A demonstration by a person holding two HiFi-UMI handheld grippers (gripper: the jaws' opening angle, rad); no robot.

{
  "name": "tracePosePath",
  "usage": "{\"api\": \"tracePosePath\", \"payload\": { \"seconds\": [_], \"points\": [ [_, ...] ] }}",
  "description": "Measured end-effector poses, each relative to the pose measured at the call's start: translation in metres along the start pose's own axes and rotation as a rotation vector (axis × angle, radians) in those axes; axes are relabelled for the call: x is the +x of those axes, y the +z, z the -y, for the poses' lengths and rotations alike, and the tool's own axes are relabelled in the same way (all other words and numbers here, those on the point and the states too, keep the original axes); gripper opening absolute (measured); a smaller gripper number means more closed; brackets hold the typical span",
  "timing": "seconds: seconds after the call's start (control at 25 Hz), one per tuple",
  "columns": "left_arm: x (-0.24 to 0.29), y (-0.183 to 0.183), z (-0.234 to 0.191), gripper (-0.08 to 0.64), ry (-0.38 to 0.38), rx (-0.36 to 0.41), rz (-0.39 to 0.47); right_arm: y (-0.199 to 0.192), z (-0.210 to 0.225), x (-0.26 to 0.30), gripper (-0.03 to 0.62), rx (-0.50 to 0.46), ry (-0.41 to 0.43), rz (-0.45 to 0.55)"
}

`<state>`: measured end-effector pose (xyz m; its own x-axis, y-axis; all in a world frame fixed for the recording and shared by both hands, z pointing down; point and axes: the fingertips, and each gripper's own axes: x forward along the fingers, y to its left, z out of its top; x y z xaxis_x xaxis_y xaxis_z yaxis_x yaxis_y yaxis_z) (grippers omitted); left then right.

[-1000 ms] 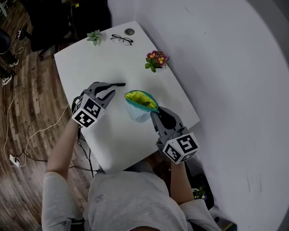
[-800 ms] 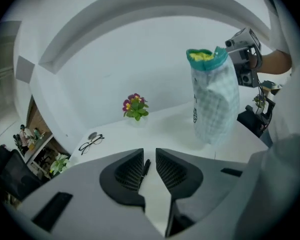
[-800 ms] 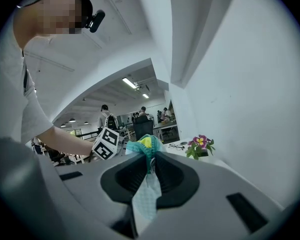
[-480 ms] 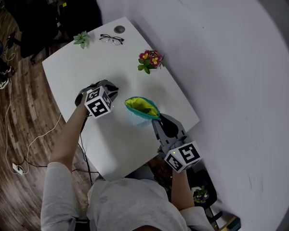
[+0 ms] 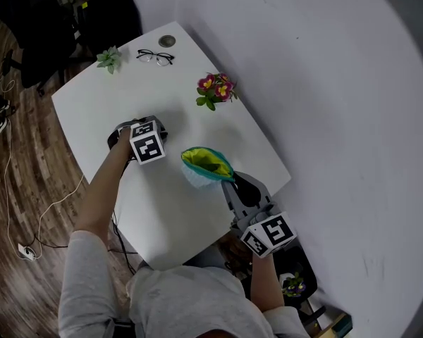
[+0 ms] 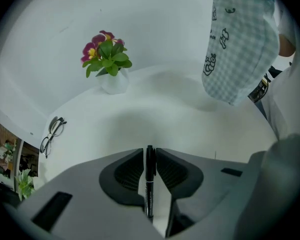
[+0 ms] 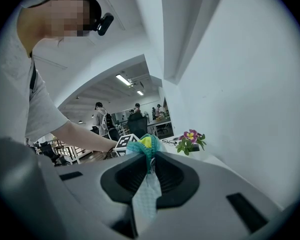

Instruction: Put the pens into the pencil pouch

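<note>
A black pen lies lengthwise between the jaws of my left gripper, which is shut on it and points steeply down at the white table. In the head view the gripper's marker cube hides the pen. My right gripper is shut on the edge of the pencil pouch. The pouch is pale blue checked cloth with a teal rim and a yellow lining, and its mouth gapes upward. Its fabric hangs pinched between the right jaws. The pouch hangs to the right of the left gripper.
A pot of pink flowers stands near the wall. At the table's far end lie glasses, with a small green plant and a round grommet near them. The white wall runs along the table's right side. A cable trails on the wooden floor.
The left gripper has dropped and tipped downward onto the pen, which lay bare on the table beyond its jaws a second ago. The right gripper still holds the pouch in much the same place.
</note>
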<state>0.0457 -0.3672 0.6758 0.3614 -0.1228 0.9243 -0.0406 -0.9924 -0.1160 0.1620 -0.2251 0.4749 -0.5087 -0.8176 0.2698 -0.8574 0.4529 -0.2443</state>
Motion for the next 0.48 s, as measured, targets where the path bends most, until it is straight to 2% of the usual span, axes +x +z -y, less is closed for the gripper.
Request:
{"api": "tracePosePath", "payload": {
  "seconds": [0.24, 0.48],
  "points": [
    [0.0044, -0.0006, 0.0011, 0.077, -0.084, -0.020, -0.027, -0.0033, 0.0030, 0.0043, 0.063, 0.003, -0.002, -0.010],
    [-0.0012, -0.0004, 0.0044, 0.074, -0.025, -0.029, 0.014, -0.0019, 0.0004, 0.0081, 0.063, 0.008, 0.009, -0.006]
  ]
}}
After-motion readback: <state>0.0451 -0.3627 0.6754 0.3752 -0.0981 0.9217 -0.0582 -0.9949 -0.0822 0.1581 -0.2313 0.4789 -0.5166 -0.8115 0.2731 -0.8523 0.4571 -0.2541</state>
